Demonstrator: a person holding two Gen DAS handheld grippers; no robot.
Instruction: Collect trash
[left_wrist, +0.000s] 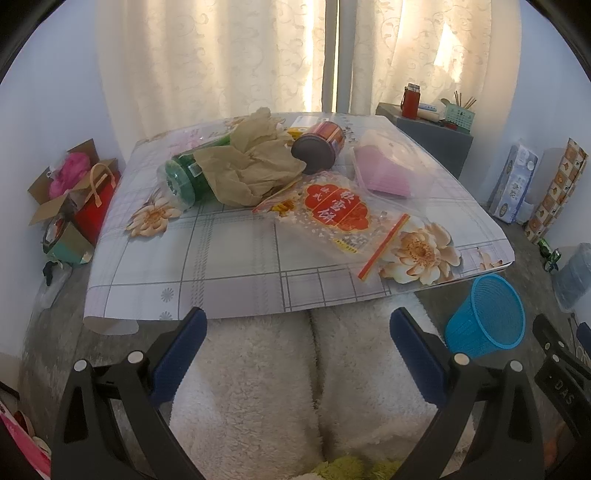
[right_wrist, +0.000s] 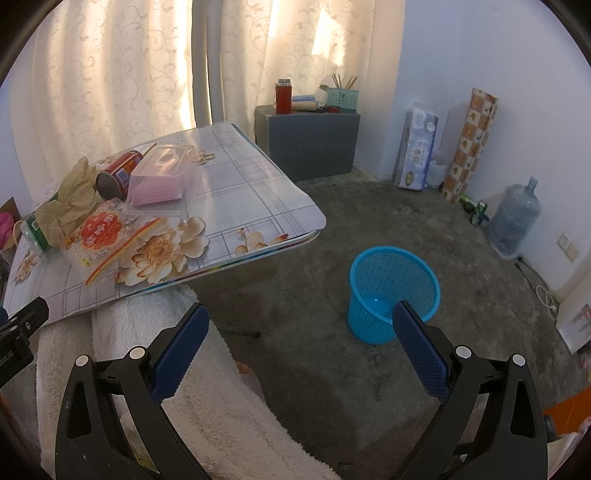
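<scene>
Trash lies on the floral table (left_wrist: 229, 266): a green plastic bottle (left_wrist: 184, 177) on its side, crumpled brown paper (left_wrist: 251, 162), a red can (left_wrist: 319, 146) on its side, a clear lidded box (left_wrist: 391, 166) with pink inside, and a red-printed snack bag (left_wrist: 340, 214). A blue mesh bin (right_wrist: 393, 291) stands empty on the floor right of the table; it also shows in the left wrist view (left_wrist: 487, 317). My left gripper (left_wrist: 295, 325) is open and empty before the table's near edge. My right gripper (right_wrist: 299, 321) is open and empty, above the floor near the bin.
The person's white fleecy legs (left_wrist: 303, 387) sit under the table's near edge. A grey cabinet (right_wrist: 314, 144) with a red flask stands at the back. Tissue pack (right_wrist: 415, 147), patterned roll and water jug (right_wrist: 515, 218) line the right wall. Boxes and a red bag (left_wrist: 96, 199) stand left.
</scene>
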